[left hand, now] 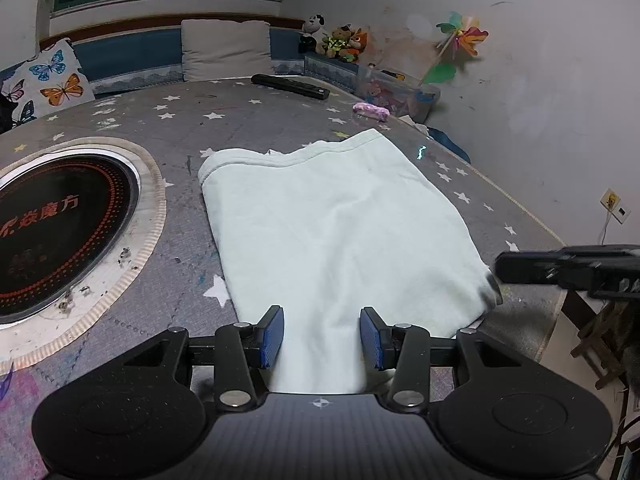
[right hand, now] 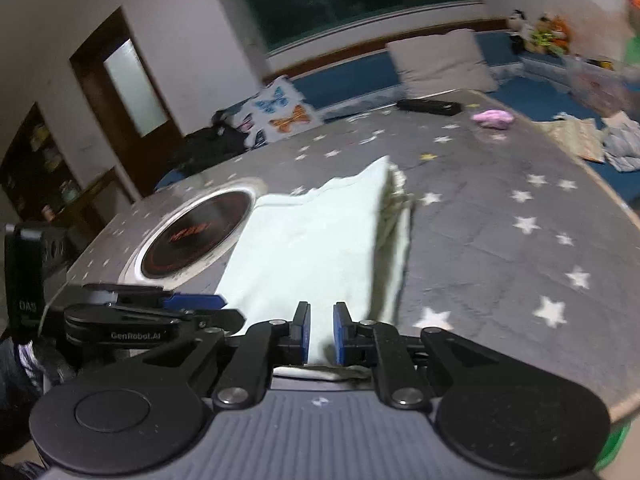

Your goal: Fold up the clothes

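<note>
A pale mint garment (left hand: 340, 232), folded into a rectangle, lies on the grey star-patterned table cover (left hand: 224, 120). My left gripper (left hand: 322, 336) is open at the garment's near edge, its blue pads standing well apart over the cloth. In the left wrist view my right gripper (left hand: 500, 268) comes in from the right at the garment's near right corner. The blurred right wrist view has the right gripper (right hand: 321, 332) nearly closed, with a strip of the garment (right hand: 312, 248) running between its pads. The left gripper (right hand: 220, 308) shows side-on to its left.
A round black cooker plate (left hand: 60, 232) is set into the table left of the garment. At the far side lie a black remote (left hand: 290, 86) and a pink item (left hand: 370, 111). The table's edge (left hand: 532, 216) runs close on the right, with a wooden stool (left hand: 600, 340) below.
</note>
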`<state>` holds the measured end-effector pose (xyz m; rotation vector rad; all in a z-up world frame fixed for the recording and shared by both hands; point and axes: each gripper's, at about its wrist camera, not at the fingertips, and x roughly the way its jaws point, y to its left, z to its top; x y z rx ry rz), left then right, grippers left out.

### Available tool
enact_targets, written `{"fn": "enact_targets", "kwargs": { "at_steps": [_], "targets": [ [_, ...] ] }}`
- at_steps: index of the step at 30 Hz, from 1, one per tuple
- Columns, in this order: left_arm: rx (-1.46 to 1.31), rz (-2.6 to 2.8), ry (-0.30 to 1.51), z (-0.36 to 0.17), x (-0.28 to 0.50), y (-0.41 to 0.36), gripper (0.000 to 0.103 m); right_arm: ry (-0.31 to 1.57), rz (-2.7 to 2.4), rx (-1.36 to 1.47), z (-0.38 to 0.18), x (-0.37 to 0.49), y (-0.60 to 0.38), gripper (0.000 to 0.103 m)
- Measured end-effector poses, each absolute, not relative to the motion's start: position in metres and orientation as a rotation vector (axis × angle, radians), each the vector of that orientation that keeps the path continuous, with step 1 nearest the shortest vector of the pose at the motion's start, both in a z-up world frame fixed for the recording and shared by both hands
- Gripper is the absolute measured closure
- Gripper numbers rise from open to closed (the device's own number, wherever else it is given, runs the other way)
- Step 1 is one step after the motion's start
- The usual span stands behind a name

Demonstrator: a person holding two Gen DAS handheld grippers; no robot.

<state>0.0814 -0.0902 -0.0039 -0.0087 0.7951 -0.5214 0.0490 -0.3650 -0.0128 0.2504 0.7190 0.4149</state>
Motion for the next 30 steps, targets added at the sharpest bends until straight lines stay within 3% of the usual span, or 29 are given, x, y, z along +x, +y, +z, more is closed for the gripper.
{"fn": "enact_targets", "kwargs": {
  "at_steps": [6,8,14,25,30],
  "targets": [
    [-0.010,-0.523,0.795,-0.004,0.082,-0.088,0.057,0.797,0.352,0.266,-0.035,0.050,-0.377,0.091],
    [-0.010,-0.522,0.796,-0.003,0.082,-0.088,0.057,0.812,0.324,0.271,-0.036,0.046,-0.385,0.084],
    [-0.012,-0.509,0.787,0.000,0.080,-0.086,0.056,0.736,0.360,0.184,-0.011,0.040,-0.377,0.084],
    [-0.008,-0.495,0.770,0.006,0.083,-0.081,0.056,0.793,0.361,0.169,-0.023,0.047,-0.373,0.084],
    [0.000,-0.479,0.738,0.016,0.094,-0.082,0.053,0.723,0.395,0.150,-0.003,0.065,-0.367,0.084]
  ]
}}
